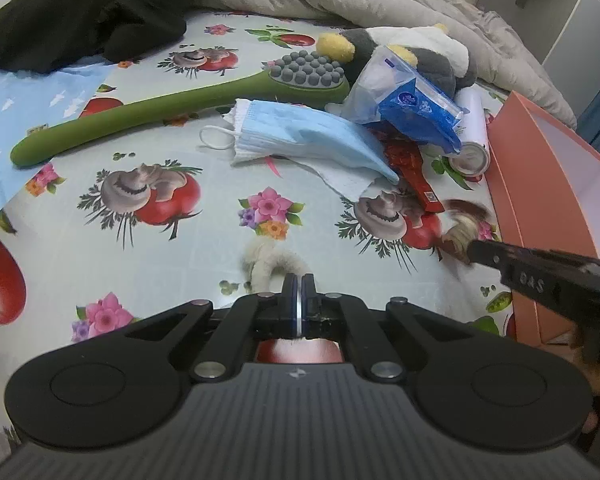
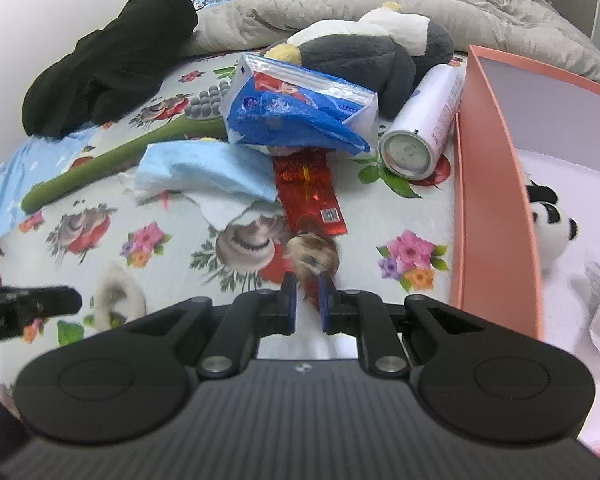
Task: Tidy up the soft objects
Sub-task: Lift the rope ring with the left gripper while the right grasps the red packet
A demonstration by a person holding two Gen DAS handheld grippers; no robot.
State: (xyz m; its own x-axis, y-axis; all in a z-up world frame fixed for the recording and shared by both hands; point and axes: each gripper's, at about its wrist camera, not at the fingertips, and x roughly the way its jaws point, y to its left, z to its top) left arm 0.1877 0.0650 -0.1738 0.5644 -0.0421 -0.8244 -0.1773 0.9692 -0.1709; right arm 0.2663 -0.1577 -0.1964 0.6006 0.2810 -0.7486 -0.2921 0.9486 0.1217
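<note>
soft objects lie half sorted on a vegetable-print tablecloth [image 1: 148, 264]: a panda plush [image 2: 552, 220] already rests in the pink box [image 2: 496, 184]. the left gripper [image 1: 298, 280] is pinched tight on a white furry loop [image 1: 268, 264]; the right gripper [image 2: 308, 286], jaws narrow, grips a brown furry scrunchie [image 2: 312, 254] near the box wall. a penguin plush [image 2: 364, 60] and face masks [image 1: 296, 132] appear left to sort, crowded by a green massage brush [image 1: 160, 104], spray can [image 2: 420, 136], blue tissue pack [image 2: 296, 112] and red packet [image 2: 312, 192].
</note>
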